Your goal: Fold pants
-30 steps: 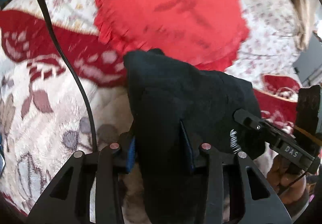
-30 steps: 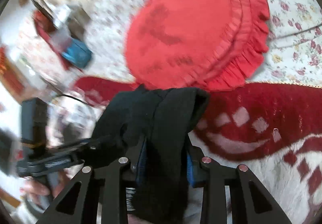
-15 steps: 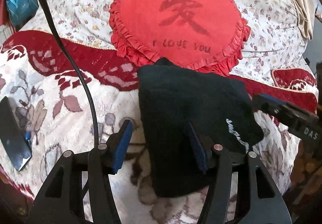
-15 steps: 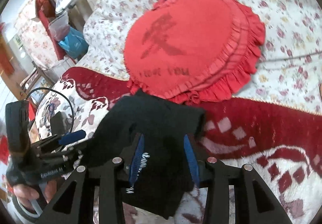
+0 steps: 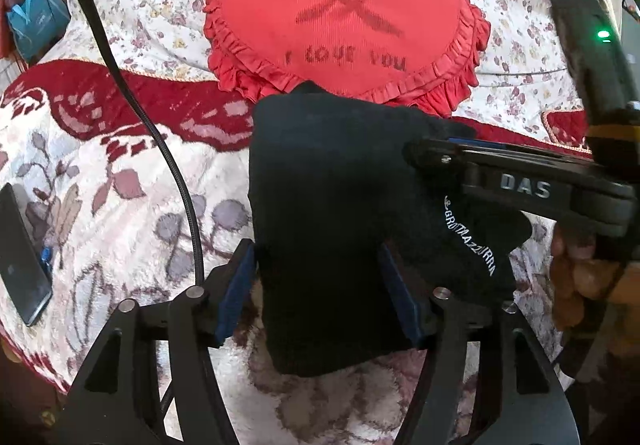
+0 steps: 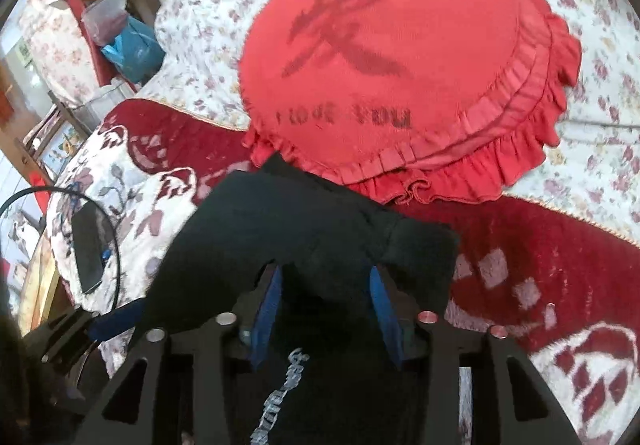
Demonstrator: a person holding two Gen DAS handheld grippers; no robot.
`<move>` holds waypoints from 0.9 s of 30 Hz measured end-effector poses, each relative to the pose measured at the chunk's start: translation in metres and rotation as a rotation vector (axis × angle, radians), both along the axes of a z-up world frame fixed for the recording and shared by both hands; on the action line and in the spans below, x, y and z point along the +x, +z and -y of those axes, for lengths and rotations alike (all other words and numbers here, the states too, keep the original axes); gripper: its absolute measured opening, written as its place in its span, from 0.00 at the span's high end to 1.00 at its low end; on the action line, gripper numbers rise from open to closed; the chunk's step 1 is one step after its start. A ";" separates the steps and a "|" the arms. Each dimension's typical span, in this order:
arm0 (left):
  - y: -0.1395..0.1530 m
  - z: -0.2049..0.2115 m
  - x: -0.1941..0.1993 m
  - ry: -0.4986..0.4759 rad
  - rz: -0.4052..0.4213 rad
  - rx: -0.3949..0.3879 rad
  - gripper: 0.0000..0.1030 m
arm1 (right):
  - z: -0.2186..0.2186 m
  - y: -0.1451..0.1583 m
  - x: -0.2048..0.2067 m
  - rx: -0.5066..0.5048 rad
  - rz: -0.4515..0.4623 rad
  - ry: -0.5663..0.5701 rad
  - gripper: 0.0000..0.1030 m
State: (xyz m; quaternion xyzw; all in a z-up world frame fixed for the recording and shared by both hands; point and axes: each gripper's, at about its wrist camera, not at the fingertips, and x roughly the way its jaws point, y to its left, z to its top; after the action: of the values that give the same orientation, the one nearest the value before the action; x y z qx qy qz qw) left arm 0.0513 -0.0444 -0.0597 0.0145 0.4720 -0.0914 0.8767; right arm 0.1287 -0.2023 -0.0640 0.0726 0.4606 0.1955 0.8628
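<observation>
The black pants (image 5: 336, 197) lie folded into a compact bundle on the patterned blanket, with white lettering near their right edge. My left gripper (image 5: 316, 289) is open, its blue-padded fingers astride the bundle's near end. My right gripper (image 6: 324, 305) is open too, its fingers either side of the same black pants (image 6: 304, 241). The right gripper also shows in the left wrist view (image 5: 520, 181), over the bundle's right side.
A red heart-shaped pillow (image 5: 344, 17) lies just beyond the pants on a floral bedspread. A black phone (image 5: 20, 257) lies on the blanket at the left, and a black cable (image 5: 160, 133) crosses it. Bags and furniture (image 6: 128, 45) stand beside the bed.
Both grippers were shut on the raised pants; they lowered the bundle onto the blanket and opened. The pants now lie flat between the fingers.
</observation>
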 end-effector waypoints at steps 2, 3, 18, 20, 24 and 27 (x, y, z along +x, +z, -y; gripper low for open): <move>-0.005 0.001 0.001 0.002 -0.015 -0.009 0.36 | 0.000 -0.001 0.001 0.003 0.003 0.000 0.54; -0.006 0.002 0.001 0.002 -0.014 -0.010 0.35 | 0.000 0.000 0.001 0.000 0.004 0.004 0.54; -0.005 -0.002 -0.006 0.034 -0.004 -0.036 0.33 | 0.019 -0.005 -0.076 -0.125 0.022 -0.027 0.53; -0.003 0.000 -0.010 0.036 0.007 -0.017 0.33 | 0.020 -0.002 -0.077 -0.127 0.025 -0.028 0.53; 0.011 0.002 -0.020 0.028 0.056 0.016 0.33 | 0.022 0.019 -0.083 -0.100 0.066 -0.023 0.53; 0.022 0.001 -0.027 0.031 0.087 0.027 0.33 | 0.018 0.038 -0.093 -0.071 0.123 -0.030 0.52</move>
State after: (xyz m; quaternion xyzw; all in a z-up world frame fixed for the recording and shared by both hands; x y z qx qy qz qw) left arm 0.0247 -0.0450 -0.0373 0.0230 0.4346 -0.0708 0.8975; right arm 0.0361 -0.2207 -0.0259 0.0366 0.4123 0.1703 0.8942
